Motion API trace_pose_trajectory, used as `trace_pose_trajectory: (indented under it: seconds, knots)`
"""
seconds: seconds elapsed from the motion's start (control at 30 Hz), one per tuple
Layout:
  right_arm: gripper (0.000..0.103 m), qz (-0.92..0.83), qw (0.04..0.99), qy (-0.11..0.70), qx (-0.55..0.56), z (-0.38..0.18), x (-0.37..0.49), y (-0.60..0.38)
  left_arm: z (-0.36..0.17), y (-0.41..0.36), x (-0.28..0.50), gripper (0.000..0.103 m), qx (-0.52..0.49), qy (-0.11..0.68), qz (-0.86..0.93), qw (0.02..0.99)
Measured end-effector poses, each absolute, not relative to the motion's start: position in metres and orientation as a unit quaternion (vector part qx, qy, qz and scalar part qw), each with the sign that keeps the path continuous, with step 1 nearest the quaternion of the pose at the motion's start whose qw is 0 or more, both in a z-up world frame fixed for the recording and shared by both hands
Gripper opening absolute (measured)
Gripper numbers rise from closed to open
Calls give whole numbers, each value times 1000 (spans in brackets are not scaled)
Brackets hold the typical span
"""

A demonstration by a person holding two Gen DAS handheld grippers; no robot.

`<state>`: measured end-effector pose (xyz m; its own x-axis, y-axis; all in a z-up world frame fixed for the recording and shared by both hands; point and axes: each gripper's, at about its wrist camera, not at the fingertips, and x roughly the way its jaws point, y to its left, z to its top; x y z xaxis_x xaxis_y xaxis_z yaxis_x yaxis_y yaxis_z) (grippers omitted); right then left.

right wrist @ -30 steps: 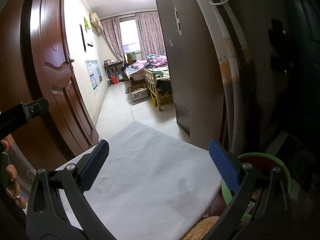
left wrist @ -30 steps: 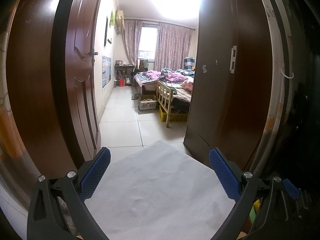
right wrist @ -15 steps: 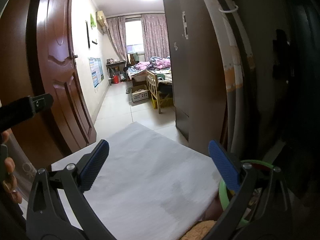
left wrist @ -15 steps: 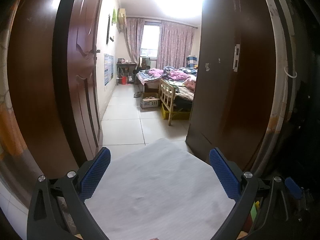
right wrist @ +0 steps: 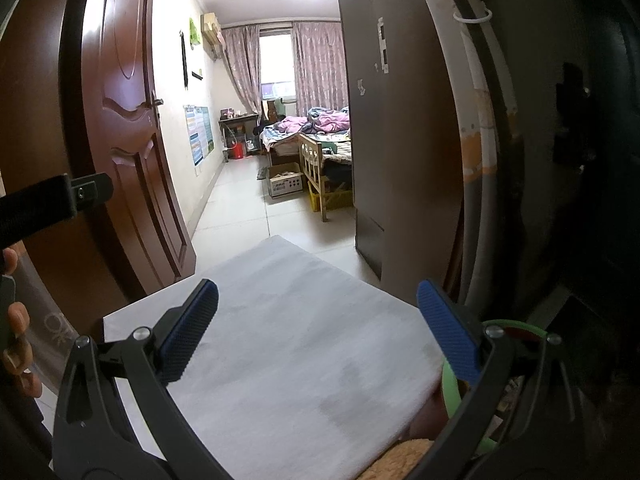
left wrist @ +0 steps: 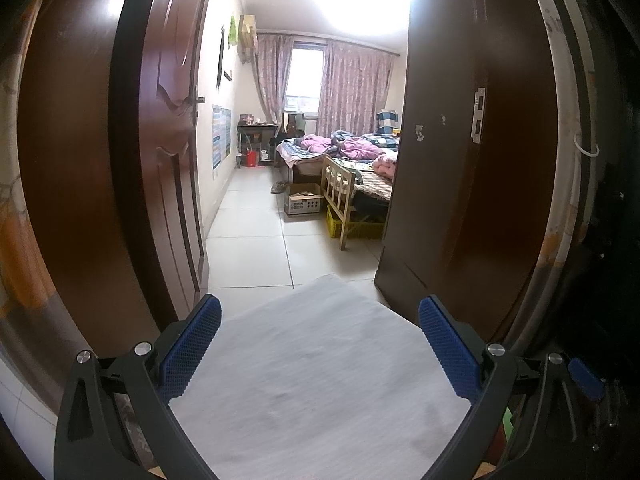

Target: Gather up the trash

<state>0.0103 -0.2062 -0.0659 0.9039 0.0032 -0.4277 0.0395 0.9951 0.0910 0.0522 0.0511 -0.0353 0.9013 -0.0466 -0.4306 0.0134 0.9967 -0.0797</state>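
No piece of trash shows clearly in either view. My left gripper (left wrist: 320, 344) stands open over a flat white-grey sheet (left wrist: 320, 380), its blue pads wide apart with nothing between them. My right gripper (right wrist: 318, 328) is open too, above the same white-grey sheet (right wrist: 280, 340). A green-rimmed round container (right wrist: 516, 326) sits low at the right behind the right finger. The left gripper's black body (right wrist: 52, 200) and a hand (right wrist: 16, 320) appear at the left edge of the right wrist view.
An open brown door (left wrist: 168, 160) stands on the left and a dark wardrobe (left wrist: 448, 160) on the right, framing a tiled floor (left wrist: 256, 240). Beyond lie a cardboard box (left wrist: 303, 199), a wooden cot (left wrist: 340, 188), a yellow crate (left wrist: 356, 228) and a bed (left wrist: 340, 148).
Both views have tipped slightly upward and edged toward the doorway; the sheet sits lower in frame. Both grippers stayed open.
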Motion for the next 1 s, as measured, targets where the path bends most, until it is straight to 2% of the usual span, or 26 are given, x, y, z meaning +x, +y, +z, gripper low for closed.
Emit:
trace_pose_trajectory:
  seconds: [0.77,0.87,1.0]
  knots:
    - [98,25,959,277,48,-97,56,-202,-60,60,75,95,-27,255,6,967]
    - [98,34,949,308,47,-125,86,-206,-72,64,82,95,-27,273,8,962]
    - [98,-9,931,365,16,-189,153,-216,-87,70,85,95,-24,286,26,958]
